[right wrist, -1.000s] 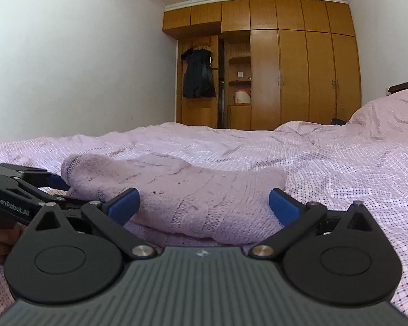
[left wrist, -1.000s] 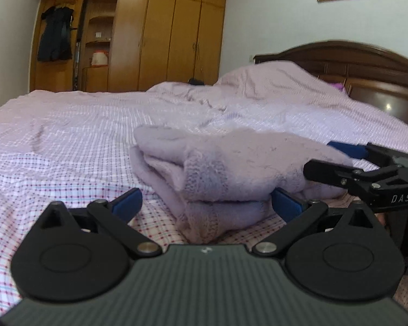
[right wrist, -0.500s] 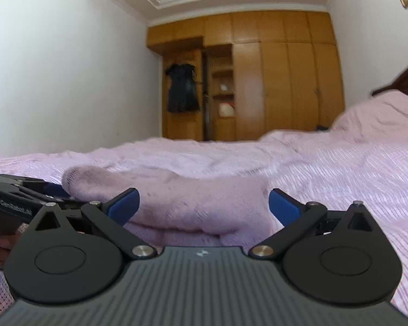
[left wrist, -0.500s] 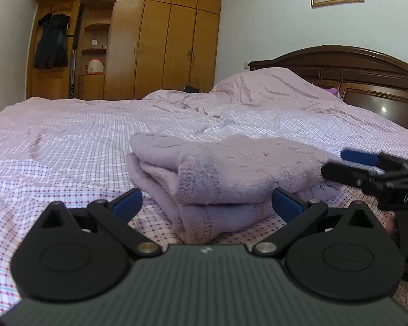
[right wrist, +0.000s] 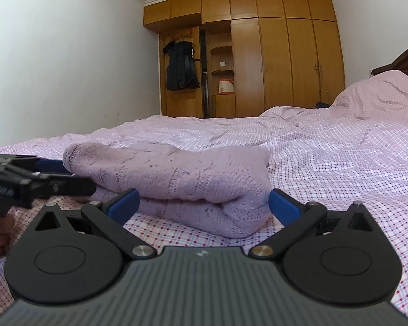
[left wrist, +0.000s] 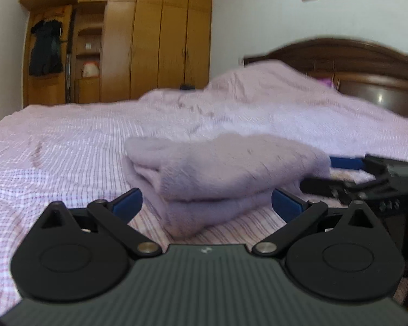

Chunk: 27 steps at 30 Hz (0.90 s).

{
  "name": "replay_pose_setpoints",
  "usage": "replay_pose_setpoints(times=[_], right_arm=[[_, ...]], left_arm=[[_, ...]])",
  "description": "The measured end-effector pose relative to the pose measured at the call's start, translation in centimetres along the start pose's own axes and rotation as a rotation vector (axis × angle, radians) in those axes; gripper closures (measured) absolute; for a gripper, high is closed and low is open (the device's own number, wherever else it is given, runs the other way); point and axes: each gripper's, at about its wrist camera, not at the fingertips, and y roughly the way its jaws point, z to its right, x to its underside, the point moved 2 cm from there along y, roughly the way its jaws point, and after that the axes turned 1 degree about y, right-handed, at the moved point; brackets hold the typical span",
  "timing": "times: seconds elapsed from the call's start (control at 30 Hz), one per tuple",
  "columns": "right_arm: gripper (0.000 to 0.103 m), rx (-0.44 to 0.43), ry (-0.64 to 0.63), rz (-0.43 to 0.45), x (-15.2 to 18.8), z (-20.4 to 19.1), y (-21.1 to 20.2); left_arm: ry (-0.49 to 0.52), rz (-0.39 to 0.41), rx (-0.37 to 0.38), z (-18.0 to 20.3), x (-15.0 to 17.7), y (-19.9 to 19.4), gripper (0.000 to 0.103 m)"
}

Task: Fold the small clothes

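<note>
A folded lilac knitted garment (left wrist: 220,174) lies on the checked bedsheet (left wrist: 54,168), stacked in two thick layers. My left gripper (left wrist: 206,203) is open just in front of its near corner, blue pads wide apart with nothing between them. In the right wrist view the same knitted garment (right wrist: 176,179) lies straight ahead, and my right gripper (right wrist: 202,202) is open close to its near edge. Each view shows the other gripper beside the garment: the right gripper (left wrist: 340,174) at the garment's right side, the left gripper (right wrist: 54,174) at its left side.
The bed's pink checked sheet (right wrist: 326,157) spreads all around, rumpled toward a covered pillow (left wrist: 272,87). A dark wooden headboard (left wrist: 367,62) is at the right, wooden wardrobes (right wrist: 272,54) with a hanging dark coat (right wrist: 181,66) stand at the far wall.
Both grippers have drawn back slightly and lowered toward the sheet, staying open. The folded garment lies as before. The left wrist view is now motion-blurred.
</note>
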Motion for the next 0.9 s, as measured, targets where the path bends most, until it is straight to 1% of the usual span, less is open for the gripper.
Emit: replay_pose_setpoints(times=[0.13, 0.17, 0.2, 0.27, 0.3, 0.4, 0.5, 0.57, 0.63, 0.77, 0.9], right_arm=[[0.0, 0.019, 0.027, -0.044, -0.6, -0.5, -0.8], [0.0, 0.014, 0.035, -0.053, -0.7, -0.6, -1.1], [0.0, 0.027, 0.043, -0.081, -0.6, -0.7, -1.3], [0.0, 0.04, 0.062, -0.132, -0.6, -0.6, -1.3], [0.0, 0.039, 0.074, -0.143, -0.6, -0.5, -1.4], [0.0, 0.049, 0.075, -0.163, -0.8, -0.4, -1.3], [0.0, 0.034, 0.072, -0.174, -0.6, -0.4, -1.0], [0.0, 0.027, 0.054, -0.169, -0.5, -0.6, -1.0], [0.0, 0.014, 0.065, -0.168, -0.5, -0.5, -1.0], [0.0, 0.009, 0.088, -0.166, -0.5, -0.2, -1.0], [0.0, 0.007, 0.101, -0.166, -0.5, 0.0, -0.9]], left_arm=[[-0.017, -0.122, 0.009, 1.9, -0.5, 0.1, 0.0], [-0.023, -0.135, 0.016, 2.2, -0.6, 0.2, 0.0], [-0.021, -0.158, 0.005, 2.4, -0.6, 0.4, 0.0], [-0.016, -0.162, -0.01, 2.5, -0.6, 0.4, 0.0], [-0.02, -0.17, -0.018, 2.3, -0.6, 0.4, 0.0], [-0.043, -0.162, -0.025, 1.8, -0.7, 0.2, 0.0], [-0.033, -0.126, -0.032, 1.4, -0.8, -0.1, 0.0], [-0.024, -0.109, -0.022, 1.3, -0.8, 0.0, 0.0], [-0.03, -0.111, -0.038, 1.0, -0.8, 0.0, 0.0], [-0.067, -0.115, -0.026, 0.6, -0.9, 0.0, 0.0], [-0.045, -0.111, -0.039, 0.5, -0.9, 0.0, 0.0]])
